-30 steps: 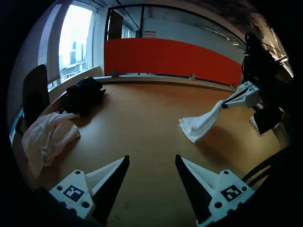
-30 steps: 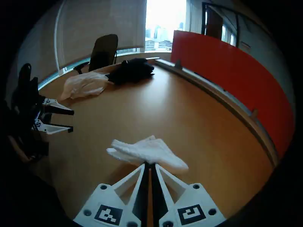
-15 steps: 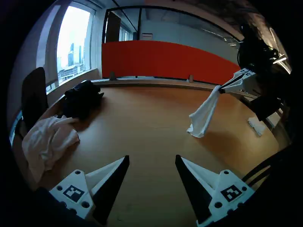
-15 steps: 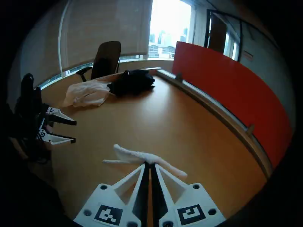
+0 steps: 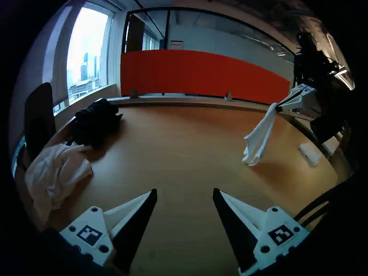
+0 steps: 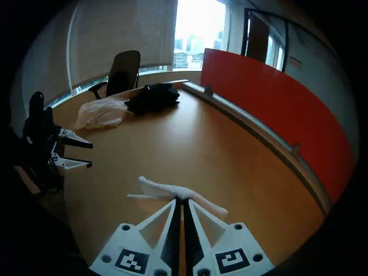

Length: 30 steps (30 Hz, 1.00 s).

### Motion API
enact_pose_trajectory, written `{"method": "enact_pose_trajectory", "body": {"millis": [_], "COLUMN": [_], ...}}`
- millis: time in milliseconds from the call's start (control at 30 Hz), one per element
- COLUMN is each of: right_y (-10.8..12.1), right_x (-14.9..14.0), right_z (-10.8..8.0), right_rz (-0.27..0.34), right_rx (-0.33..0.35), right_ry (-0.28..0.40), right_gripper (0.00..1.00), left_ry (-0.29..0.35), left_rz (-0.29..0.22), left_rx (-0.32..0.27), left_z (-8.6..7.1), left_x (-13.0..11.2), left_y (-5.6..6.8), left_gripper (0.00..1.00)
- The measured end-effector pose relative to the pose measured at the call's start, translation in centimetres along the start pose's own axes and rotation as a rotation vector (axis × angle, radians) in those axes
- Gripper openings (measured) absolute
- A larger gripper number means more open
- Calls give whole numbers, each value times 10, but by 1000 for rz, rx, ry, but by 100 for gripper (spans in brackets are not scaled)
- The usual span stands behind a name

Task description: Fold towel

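A small white towel (image 5: 259,137) hangs down from my right gripper (image 5: 277,108), held high over the wooden table (image 5: 184,142) at the right of the left gripper view. Its lower end looks just above the table top. In the right gripper view the same towel (image 6: 175,192) drapes from the tips of my right gripper (image 6: 181,201), whose two fingers are shut on it. My left gripper (image 5: 184,192) stands open low over the near table with nothing between its fingers; it shows far left as the left gripper (image 6: 87,154) in the right gripper view.
A crumpled white cloth (image 5: 55,172) and a black garment (image 5: 95,120) lie at the table's left side. A folded white cloth (image 5: 311,153) lies at the right edge. An office chair (image 6: 120,72) stands by the window. A red partition (image 5: 202,76) runs along the table's far edge.
My right gripper has lifted the towel off the table, so it now hangs down instead of lying spread, and carried it slightly right. My left gripper has stayed put and open.
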State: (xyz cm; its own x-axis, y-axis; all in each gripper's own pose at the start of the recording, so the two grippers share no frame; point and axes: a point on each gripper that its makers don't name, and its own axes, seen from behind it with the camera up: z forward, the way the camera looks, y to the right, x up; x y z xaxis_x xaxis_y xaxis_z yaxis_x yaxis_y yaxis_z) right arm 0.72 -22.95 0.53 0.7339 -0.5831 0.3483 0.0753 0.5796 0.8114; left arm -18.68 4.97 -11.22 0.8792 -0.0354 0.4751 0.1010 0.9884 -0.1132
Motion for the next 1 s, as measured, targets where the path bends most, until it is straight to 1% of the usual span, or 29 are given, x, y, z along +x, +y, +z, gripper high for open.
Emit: {"method": "enact_pose_trajectory", "body": {"millis": [200, 500, 633, 1000], "right_y": [22, 62, 80, 131], "right_x": [-9, -29, -40, -67], "right_z": [-20, -55, -70, -106], "right_rz": [10, 39, 49, 105], "right_rx": [-20, -59, -77, -144], "right_ry": [-2, -10, -19, -27], "right_gripper": [3, 3, 3, 3], "left_ry": [-5, -16, -21, -35], "left_rz": [1, -1, 0, 4], "left_rx": [-9, -18, -17, -12], "left_z": [3, 8, 10, 14], "left_x": [1, 1, 2, 3], "left_y": [4, 10, 12, 13], "left_gripper": [90, 90, 90, 90]}}
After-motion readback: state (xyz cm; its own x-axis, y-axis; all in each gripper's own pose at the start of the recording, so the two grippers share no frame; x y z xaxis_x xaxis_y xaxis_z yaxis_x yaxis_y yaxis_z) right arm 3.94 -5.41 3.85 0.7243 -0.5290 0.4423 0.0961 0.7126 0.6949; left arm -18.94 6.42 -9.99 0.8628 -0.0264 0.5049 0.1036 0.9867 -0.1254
